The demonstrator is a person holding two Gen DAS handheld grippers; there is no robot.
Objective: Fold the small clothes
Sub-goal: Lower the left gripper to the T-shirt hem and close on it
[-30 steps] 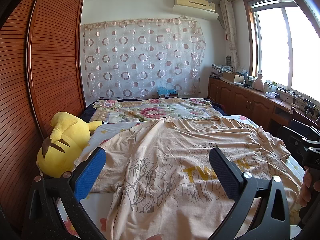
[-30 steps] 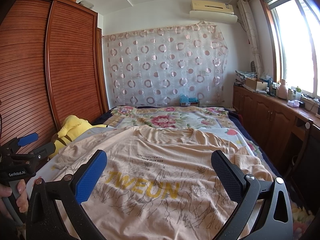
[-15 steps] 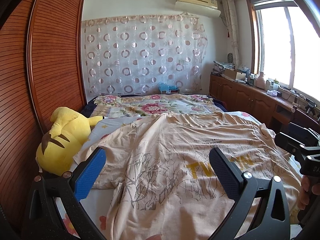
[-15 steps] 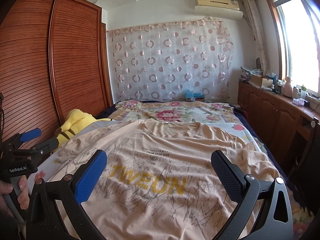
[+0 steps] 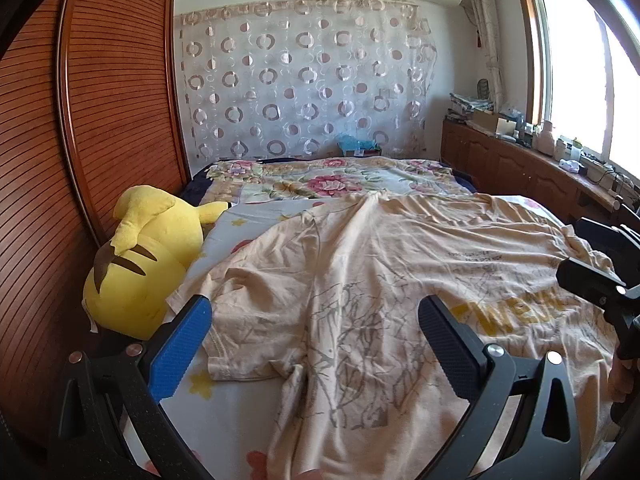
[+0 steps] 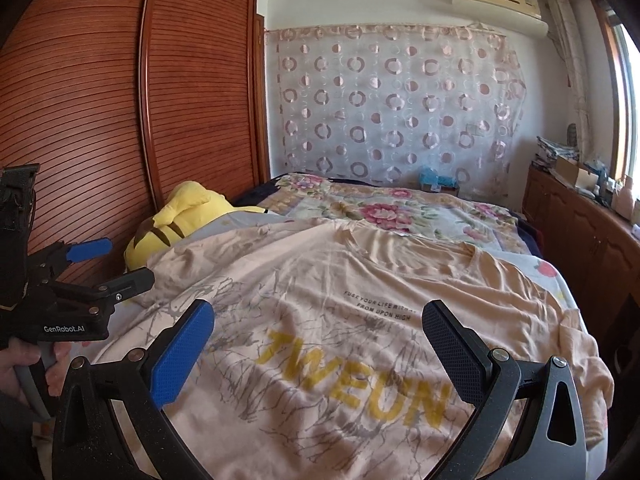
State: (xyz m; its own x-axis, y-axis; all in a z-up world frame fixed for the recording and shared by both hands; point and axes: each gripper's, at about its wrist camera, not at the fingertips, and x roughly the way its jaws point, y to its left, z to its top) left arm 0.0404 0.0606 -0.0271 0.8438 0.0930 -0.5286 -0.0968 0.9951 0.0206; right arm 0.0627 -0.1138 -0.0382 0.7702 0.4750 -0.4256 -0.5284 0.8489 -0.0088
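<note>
A peach T-shirt (image 5: 384, 280) with yellow letters and grey line print lies spread face up on the bed; it also shows in the right wrist view (image 6: 340, 320). Its left sleeve (image 5: 248, 320) lies out flat toward the plush toy. My left gripper (image 5: 314, 316) is open and empty, held above the shirt's left side. My right gripper (image 6: 318, 324) is open and empty, held above the yellow lettering (image 6: 352, 380). The left gripper also shows at the left edge of the right wrist view (image 6: 110, 264), and the right one at the right edge of the left wrist view (image 5: 600, 264).
A yellow plush toy (image 5: 148, 264) lies at the bed's left edge against a wooden wardrobe (image 5: 100, 120). A floral quilt (image 5: 332, 176) covers the bed's far end. Wooden cabinets with clutter (image 5: 520, 152) run along the right under the window.
Both grippers have dropped lower and turned left; the shirt now fills more of each view. Both stay open. The shirt has not moved.
</note>
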